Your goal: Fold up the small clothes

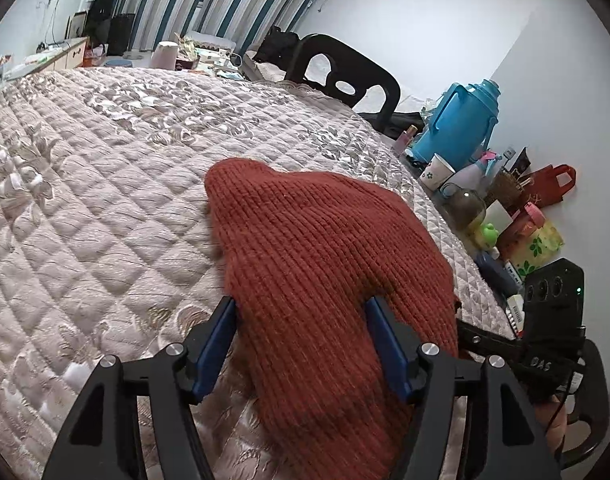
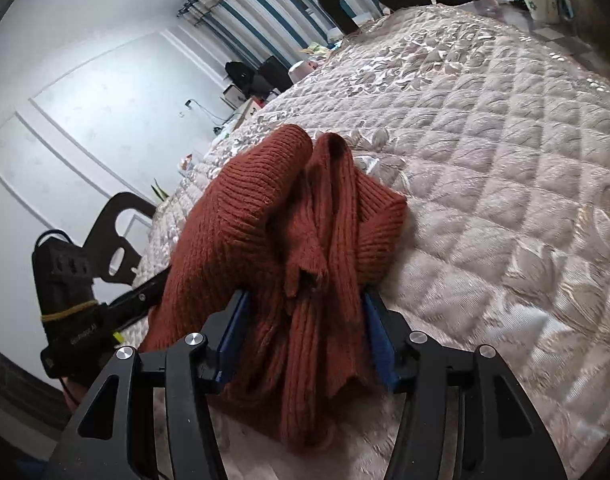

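Quilted pink bedspread (image 1: 105,184) covers the bed, cluttered bedside stuff and a blue thermos (image 1: 461,124) off its far edge, black chair (image 1: 345,72) behind. Rust-red knit garment (image 1: 325,248) lies bunched on the bedspread, nearer the thermos side than the middle.

Left tool (image 1: 301,344): blue pads spread, knit lying between them; pads look beside the fabric, not squeezing, so likely a loosened grip. Right tool (image 2: 305,332): same, spread with a thick wad of knit between the pads; cannot tell for sure if the pads still touch it. In the right wrist view the garment (image 2: 297,216) is lumpy, with a rolled sleeve or edge sticking up in the middle.

Step looks like laying down a fold and letting go. To do it well: let the fabric settle flat on the bedspread before pulling out, back both tools straight out along the fingers so the knit doesn't snag and drag, then flatten that raised roll before the next fold.
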`<action>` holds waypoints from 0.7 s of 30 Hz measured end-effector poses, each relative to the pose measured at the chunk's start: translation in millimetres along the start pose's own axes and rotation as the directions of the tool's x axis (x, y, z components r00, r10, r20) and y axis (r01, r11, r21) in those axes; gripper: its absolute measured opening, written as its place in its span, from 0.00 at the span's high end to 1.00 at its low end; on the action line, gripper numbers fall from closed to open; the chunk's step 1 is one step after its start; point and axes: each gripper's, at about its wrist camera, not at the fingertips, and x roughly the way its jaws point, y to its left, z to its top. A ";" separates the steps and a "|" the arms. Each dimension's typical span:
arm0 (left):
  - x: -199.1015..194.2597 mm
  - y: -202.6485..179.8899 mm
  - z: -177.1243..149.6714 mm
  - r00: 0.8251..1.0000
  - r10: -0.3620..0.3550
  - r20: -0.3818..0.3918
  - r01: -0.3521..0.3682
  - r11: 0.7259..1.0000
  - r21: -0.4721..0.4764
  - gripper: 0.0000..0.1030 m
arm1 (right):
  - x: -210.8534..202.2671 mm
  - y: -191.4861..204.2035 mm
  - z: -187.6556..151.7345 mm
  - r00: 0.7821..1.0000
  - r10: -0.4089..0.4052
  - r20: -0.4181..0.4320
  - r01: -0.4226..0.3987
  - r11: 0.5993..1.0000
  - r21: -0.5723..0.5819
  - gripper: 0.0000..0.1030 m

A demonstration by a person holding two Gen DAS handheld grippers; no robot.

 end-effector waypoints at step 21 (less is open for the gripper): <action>-118.1 51.0 25.9 0.975 0.077 0.211 -0.081 0.997 0.012 0.54 | 31.1 125.8 5.3 0.987 0.161 0.009 -0.156 0.969 -0.191 0.69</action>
